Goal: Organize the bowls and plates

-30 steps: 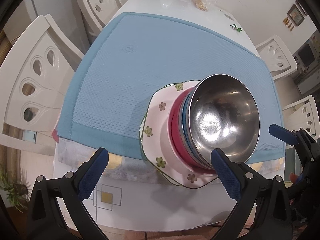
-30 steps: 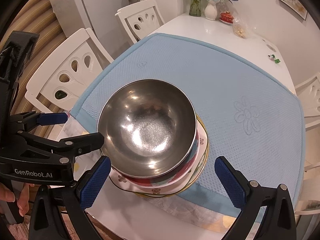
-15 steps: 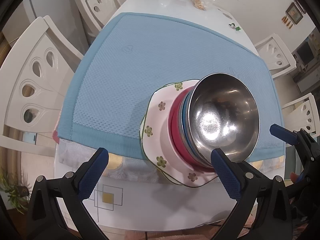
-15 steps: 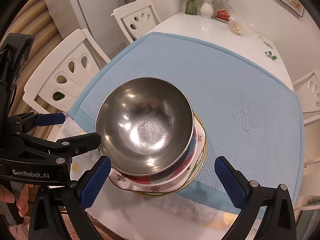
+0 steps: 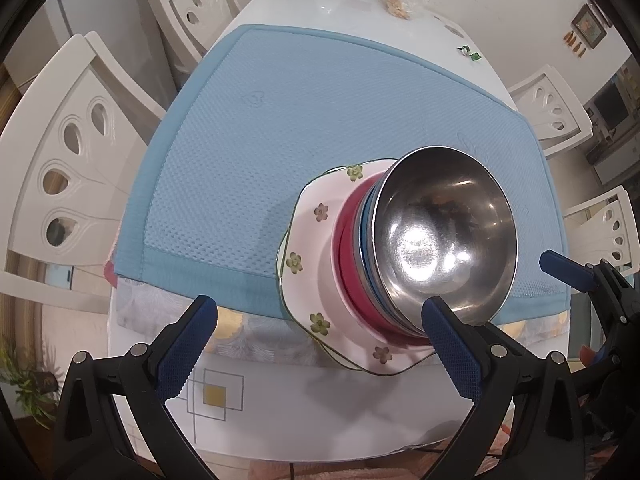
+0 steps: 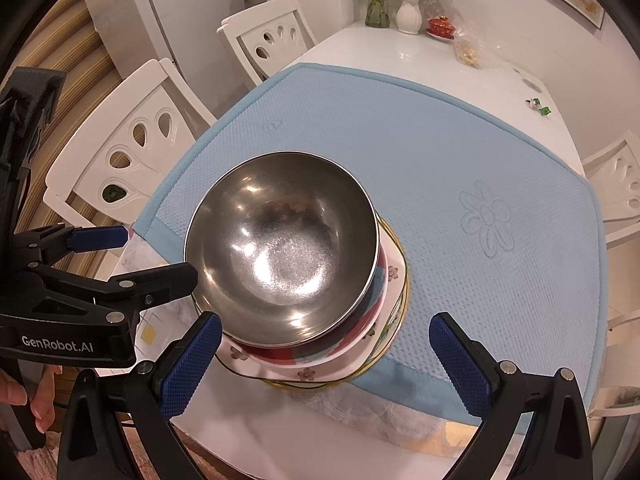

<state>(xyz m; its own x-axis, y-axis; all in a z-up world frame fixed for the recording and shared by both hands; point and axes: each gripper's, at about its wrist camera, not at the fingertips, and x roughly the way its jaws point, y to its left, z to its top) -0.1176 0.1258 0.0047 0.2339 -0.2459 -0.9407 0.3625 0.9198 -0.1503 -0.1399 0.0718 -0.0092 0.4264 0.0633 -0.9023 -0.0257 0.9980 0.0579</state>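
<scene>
A: Entry, dish stack. Where does it sit?

B: On the near edge of the blue mat (image 5: 320, 128), part of it hanging past the mat's hem over the white table (image 5: 304, 400). Bottom layer is a flowered plate (image 5: 312, 264). Above it a red bowl (image 5: 347, 280), then a blue bowl (image 5: 366, 236), then a steel bowl (image 6: 280, 248) on top, upright and nested.

A: Anything inside the steel bowl?

B: Only reflections visible.

A: Left gripper (image 5: 320, 344)?

B: Jaws spread wide, nothing between them. It hovers at the near side of the stack. Its right finger (image 5: 452, 352) overlaps the steel bowl's rim in the left wrist view; contact cannot be confirmed.

A: Right gripper (image 6: 324, 360)?

B: Also spread wide and empty, straddling the near side of the stack from above. The left finger (image 6: 188, 364) lies just beside the plate's edge; touching or not, cannot tell.

A: Beyond the mat?

B: At the far end of the table: a white vase (image 6: 408, 16), a glass vase with stems (image 6: 377, 8), a small red lidded dish (image 6: 440, 26). White chairs (image 6: 132, 148) stand around the table.
</scene>
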